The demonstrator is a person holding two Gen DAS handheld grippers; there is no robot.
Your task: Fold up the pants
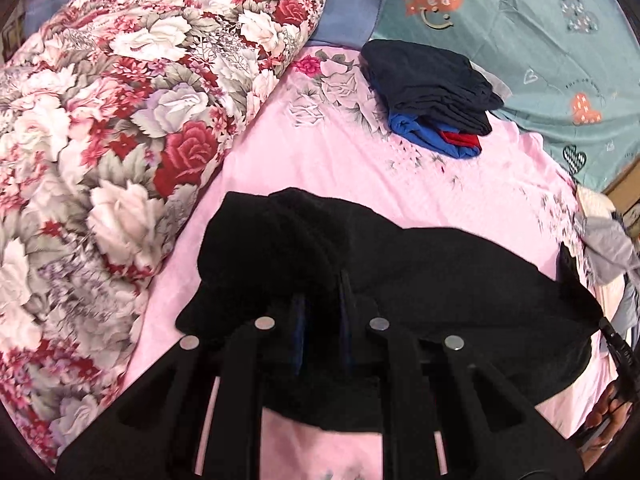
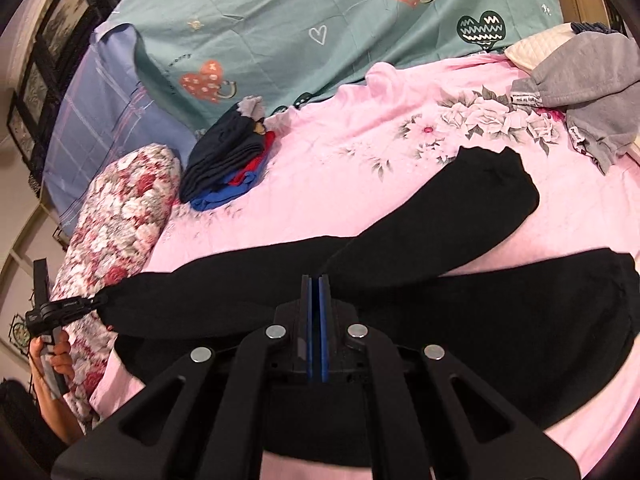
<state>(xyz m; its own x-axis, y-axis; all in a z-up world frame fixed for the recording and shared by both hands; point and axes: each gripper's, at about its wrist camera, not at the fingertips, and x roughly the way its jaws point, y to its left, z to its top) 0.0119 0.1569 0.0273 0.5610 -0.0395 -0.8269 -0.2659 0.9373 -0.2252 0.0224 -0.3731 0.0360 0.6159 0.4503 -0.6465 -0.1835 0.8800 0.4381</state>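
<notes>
A: Start at the right gripper (image 2: 319, 280). What is it doing?

B: Its jaws are pressed nearly together, blue pads almost meeting, pinched on an edge of the black pants (image 2: 460, 304). The cloth runs under and around the fingers, so I read it as a grip on the fabric, near the waist or crotch end

A: And the left gripper (image 1: 320, 300)?

B: Narrow too, with black cloth bunched between and over its fingers. In the right wrist view it shows at the far left (image 2: 86, 303), clamped on the left corner of the pants, with a hand (image 2: 52, 354) on its handle

A: So where do the pants lie from there?

B: Outward from both grippers, on the pink floral sheet (image 2: 340, 184). The edge between the two grippers stretches left to right, and the two legs run away to the right, one angled farther toward the grey garment (image 2: 588, 84), the other nearer and lower

A: Then the long axis goes left to right?

B: Yes, I judge so. The legs spread apart, so the next move likely calls for bringing one over the other. The right gripper is nearer the legs; the left sits close to the rolled floral quilt (image 1: 120, 120)

A: Anything in the way?

B: A stack of folded clothes (image 1: 432, 92) lies farther off, well apart
</notes>
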